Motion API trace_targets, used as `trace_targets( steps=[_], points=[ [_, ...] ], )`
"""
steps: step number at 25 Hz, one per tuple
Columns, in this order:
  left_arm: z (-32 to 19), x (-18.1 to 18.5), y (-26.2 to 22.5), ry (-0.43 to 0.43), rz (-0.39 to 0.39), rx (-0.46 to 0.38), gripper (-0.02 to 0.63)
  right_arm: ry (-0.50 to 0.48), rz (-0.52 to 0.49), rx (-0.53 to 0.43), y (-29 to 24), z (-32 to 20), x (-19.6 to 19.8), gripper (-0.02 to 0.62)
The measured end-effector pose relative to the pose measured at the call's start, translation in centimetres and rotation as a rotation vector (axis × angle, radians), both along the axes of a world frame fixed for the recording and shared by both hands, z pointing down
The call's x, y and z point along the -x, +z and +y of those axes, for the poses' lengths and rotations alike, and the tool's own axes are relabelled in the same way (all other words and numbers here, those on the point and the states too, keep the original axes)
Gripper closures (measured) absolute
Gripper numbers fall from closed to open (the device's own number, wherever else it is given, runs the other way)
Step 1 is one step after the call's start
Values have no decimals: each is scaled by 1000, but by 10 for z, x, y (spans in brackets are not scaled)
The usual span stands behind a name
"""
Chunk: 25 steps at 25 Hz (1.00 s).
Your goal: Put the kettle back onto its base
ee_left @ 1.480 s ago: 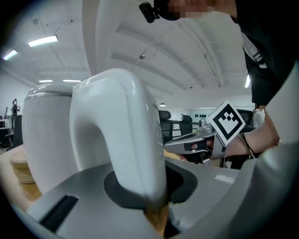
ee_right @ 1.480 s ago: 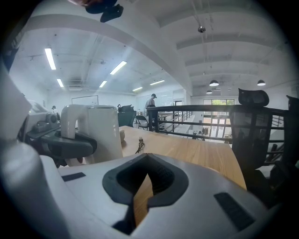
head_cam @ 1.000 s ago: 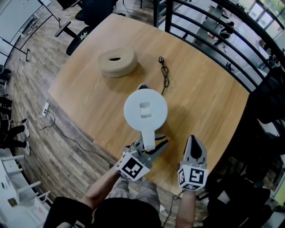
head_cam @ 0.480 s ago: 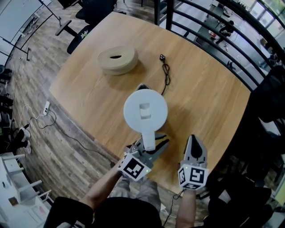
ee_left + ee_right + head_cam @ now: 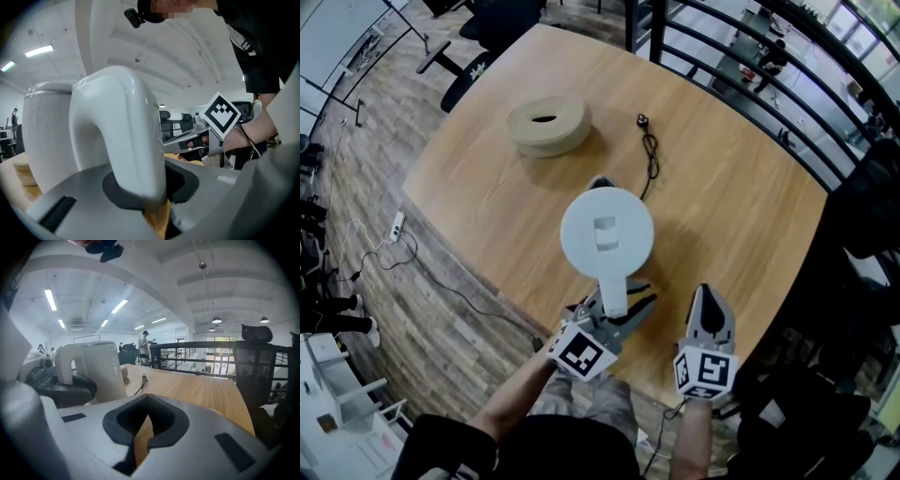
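The white kettle (image 5: 607, 232) stands upright on the wooden table (image 5: 741, 216), its handle (image 5: 614, 292) pointing toward me. A dark rim of the base (image 5: 600, 180) peeks out beyond it, and the cord (image 5: 649, 159) runs to a plug (image 5: 639, 123). My left gripper (image 5: 619, 305) has the handle (image 5: 122, 140) between its jaws. Those jaws have just been opening, and a narrow gap shows at the right pad. My right gripper (image 5: 705, 298) hovers to the right of the kettle, shut and empty. In the right gripper view the kettle (image 5: 101, 371) stands at the left.
A roll of tan tape (image 5: 547, 127) lies at the far left of the table. A black railing (image 5: 750, 75) runs behind the far edge. The near table edge is just under both grippers. A black office chair (image 5: 255, 362) stands at the right.
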<state>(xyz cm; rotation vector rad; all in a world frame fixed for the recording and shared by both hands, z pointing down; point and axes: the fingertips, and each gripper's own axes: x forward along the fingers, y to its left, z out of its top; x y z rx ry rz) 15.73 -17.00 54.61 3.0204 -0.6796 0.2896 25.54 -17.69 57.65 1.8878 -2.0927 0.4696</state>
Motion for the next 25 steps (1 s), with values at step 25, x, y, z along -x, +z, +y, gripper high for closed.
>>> trace_targets(
  steps=[25],
  points=[
    [9,-3,7,83,-39,-27,522,-28,-5,-11,-1,-3,13,597]
  ],
)
